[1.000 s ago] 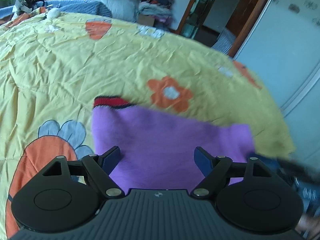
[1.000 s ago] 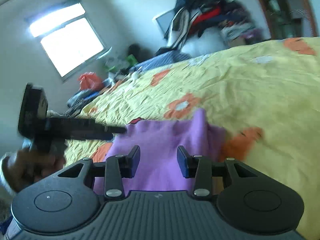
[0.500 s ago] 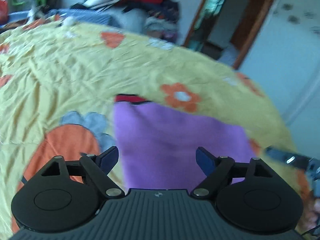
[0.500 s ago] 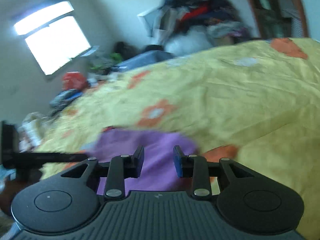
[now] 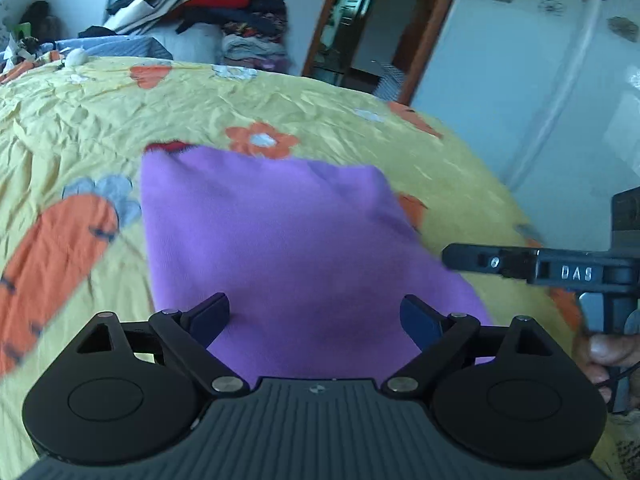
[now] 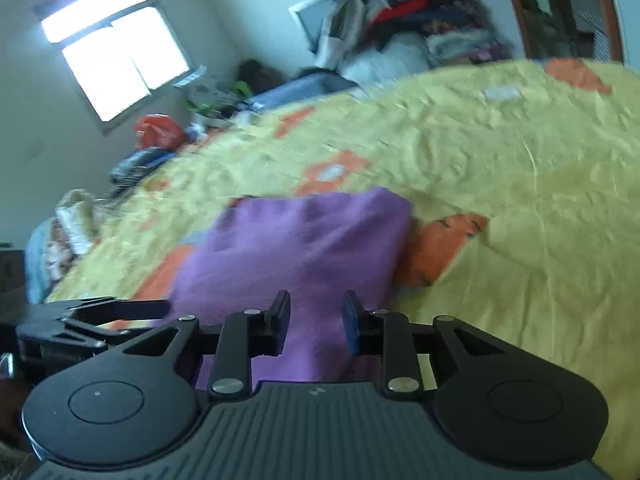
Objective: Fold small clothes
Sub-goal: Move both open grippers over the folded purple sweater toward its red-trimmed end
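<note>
Purple garment (image 5: 288,240) lies flat on the bed (image 5: 80,120) for folding; left hand-held gripper (image 5: 316,316) is opening, jaws apart and empty, while right hand-held gripper (image 6: 316,320) is closing over its near edge, not yet pinching.

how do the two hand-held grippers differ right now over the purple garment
The left hand-held gripper has its jaws spread wide and opening; the right hand-held gripper has its jaws much narrower and closing. The left one sits over the near edge of the purple garment around its middle; the right one sits nearer the garment's right side. Shared: both hang over the near edge of the garment on the yellow bedspread, fabric showing between the fingers, neither clamped on it.
</note>
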The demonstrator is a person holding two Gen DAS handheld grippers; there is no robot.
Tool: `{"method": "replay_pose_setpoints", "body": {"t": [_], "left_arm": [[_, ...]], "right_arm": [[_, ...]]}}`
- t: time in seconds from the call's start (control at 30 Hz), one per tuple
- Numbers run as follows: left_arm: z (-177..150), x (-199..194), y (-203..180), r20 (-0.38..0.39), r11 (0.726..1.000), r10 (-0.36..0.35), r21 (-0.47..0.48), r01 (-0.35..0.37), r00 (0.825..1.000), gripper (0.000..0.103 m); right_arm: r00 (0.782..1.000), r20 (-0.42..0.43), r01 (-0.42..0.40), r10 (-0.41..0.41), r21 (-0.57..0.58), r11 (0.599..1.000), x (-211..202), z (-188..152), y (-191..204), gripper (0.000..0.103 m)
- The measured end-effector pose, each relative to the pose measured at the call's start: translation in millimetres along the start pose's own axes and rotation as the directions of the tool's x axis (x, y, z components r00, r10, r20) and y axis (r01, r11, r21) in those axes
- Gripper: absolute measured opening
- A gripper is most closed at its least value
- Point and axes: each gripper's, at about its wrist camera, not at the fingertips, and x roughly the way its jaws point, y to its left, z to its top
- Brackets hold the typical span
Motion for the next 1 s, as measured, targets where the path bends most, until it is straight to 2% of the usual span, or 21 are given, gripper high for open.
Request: {"method": "replay_pose_setpoints", "body": {"t": [0.07, 0.13, 0.17, 0.2, 0.23, 0.3, 0.4, 0.47, 0.5, 0.57, 0.6, 0.63, 0.67, 0.7, 0.77, 0.83, 0.87, 0.93, 1.0], "left_arm": [[-18, -7, -8, -0.023, 1.0, -0.01, 0.018, 0.011, 1.0, 0.092], [-35, -2, -14, -0.067, 0.999, 0.023, 0.032, -0.021, 0.997, 0.092], [-43, 1, -15, -0.078, 0.999, 0.029, 0.029, -0.027, 0.997, 0.093], [-50, 1, -18, -0.047, 0.998, 0.042, 0.049, -0.039, 0.998, 0.096], [-53, 3, -23, -0.042, 0.996, 0.06, 0.076, -0.056, 0.997, 0.097], [-53, 3, -36, -0.051, 0.991, 0.092, 0.098, -0.086, 0.994, 0.097], [-53, -10, -43, -0.038, 0.998, 0.034, 0.063, -0.031, 0.999, 0.097], [-56, -19, -43, -0.012, 0.997, 0.053, 0.061, -0.052, 0.999, 0.098], [-58, -18, -42, -0.023, 0.996, 0.076, 0.056, -0.075, 0.997, 0.098], [-62, -10, -34, -0.061, 0.997, 0.081, 0.014, -0.08, 0.995, 0.098], [-65, -9, -32, -0.05, 0.997, 0.08, 0.015, -0.079, 0.996, 0.099], [-66, -9, -34, -0.046, 0.996, 0.085, 0.043, -0.083, 0.995, 0.099], [-66, -6, -38, -0.054, 0.993, 0.093, 0.073, -0.089, 0.994, 0.1], [-66, -5, -42, -0.06, 0.991, 0.105, 0.094, -0.099, 0.993, 0.1], [-59, -9, -44, -0.07, 0.993, 0.095, 0.083, -0.089, 0.993, 0.099], [-46, -13, -38, -0.053, 0.998, 0.033, 0.058, -0.03, 0.998, 0.099], [-37, -14, -34, -0.038, 0.998, 0.024, 0.057, -0.022, 0.999, 0.099], [-14, -7, -23, -0.004, 0.996, 0.057, 0.074, -0.056, 0.998, 0.099], [14, 5, -8, 0.013, 0.995, 0.066, 0.075, -0.067, 0.998, 0.098]], "right_arm": [[0.999, -0.035, -0.038, 0.037, -0.03, 0.999, -13, -19, 15, 0.027], [0.998, -0.06, -0.026, 0.022, -0.064, 0.998, -15, -36, 24, 0.027], [0.997, -0.076, 0.014, -0.02, -0.076, 0.997, -18, -45, 23, 0.027], [0.993, -0.079, 0.076, -0.083, -0.085, 0.993, -13, -52, 17, 0.026], [0.992, -0.054, 0.11, -0.115, -0.094, 0.989, -12, -56, 10, 0.022], [0.995, -0.018, 0.102, -0.103, -0.009, 0.995, -16, -53, -7, 0.019], [0.986, -0.006, 0.167, -0.167, -0.023, 0.986, -26, -49, -1, 0.025], [0.995, 0.009, 0.103, -0.103, -0.006, 0.995, -37, -52, 1, 0.025], [0.996, 0.009, 0.087, -0.087, -0.016, 0.996, -42, -55, 6, 0.025], [0.999, -0.012, 0.049, -0.05, -0.078, 0.996, -42, -63, 21, 0.025], [0.999, -0.032, 0.023, -0.027, -0.115, 0.993, -42, -67, 28, 0.024], [0.998, -0.046, 0.043, -0.05, -0.151, 0.988, -40, -71, 34, 0.023], [0.989, -0.057, 0.124, -0.137, -0.191, 0.974, -33, -76, 35, 0.022], [0.981, -0.041, 0.174, -0.188, -0.224, 0.959, -30, -79, 31, 0.02], [0.988, -0.04, 0.14, -0.147, -0.133, 0.981, -32, -72, 17, 0.019], [0.987, -0.015, 0.155, -0.158, -0.137, 0.978, -35, -60, 22, 0.023], [0.988, 0.01, 0.157, -0.157, -0.135, 0.978, -37, -53, 25, 0.023], [0.995, 0.034, 0.098, -0.096, -0.05, 0.994, -34, -35, 14, 0.026], [0.995, 0.062, 0.078, -0.075, -0.054, 0.996, -22, -23, 9, 0.026]]}}
